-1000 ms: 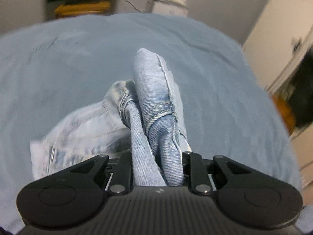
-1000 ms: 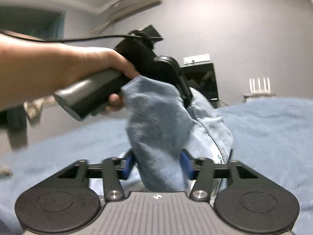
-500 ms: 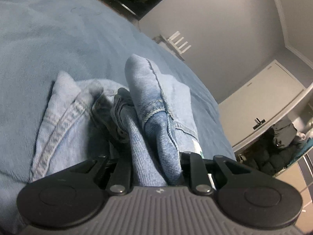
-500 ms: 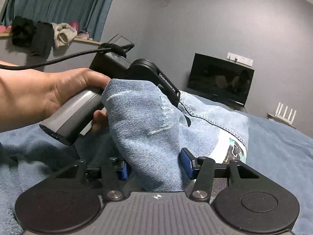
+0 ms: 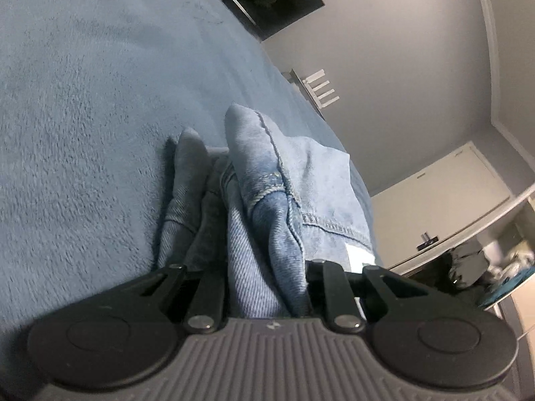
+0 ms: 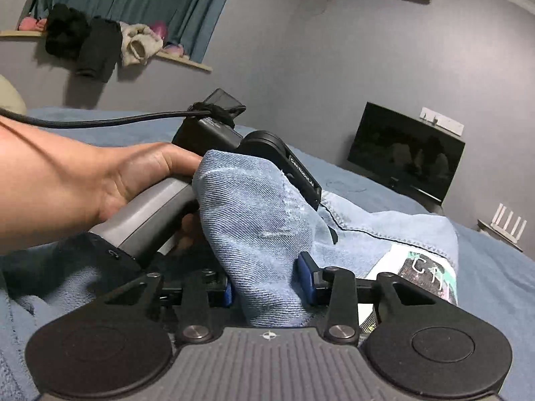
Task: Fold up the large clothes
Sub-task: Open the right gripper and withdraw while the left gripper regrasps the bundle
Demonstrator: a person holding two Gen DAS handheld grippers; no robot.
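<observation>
A light blue denim garment is bunched up over the blue bed blanket. My left gripper is shut on a thick fold of it, low over the blanket. In the right wrist view a hand holds that left gripper just behind the denim garment. My right gripper has another fold between its blue pads; its jaws are closing and press the cloth on both sides. A printed label shows on the garment at the right.
A dark TV screen and a white router stand beyond the bed's far edge. Clothes hang from a wall shelf by a green curtain. A white cupboard door is to the right.
The left gripper has sunk toward the blanket and rolled, carrying its denim fold along. The right gripper's pads have drawn closer together around their fold.
</observation>
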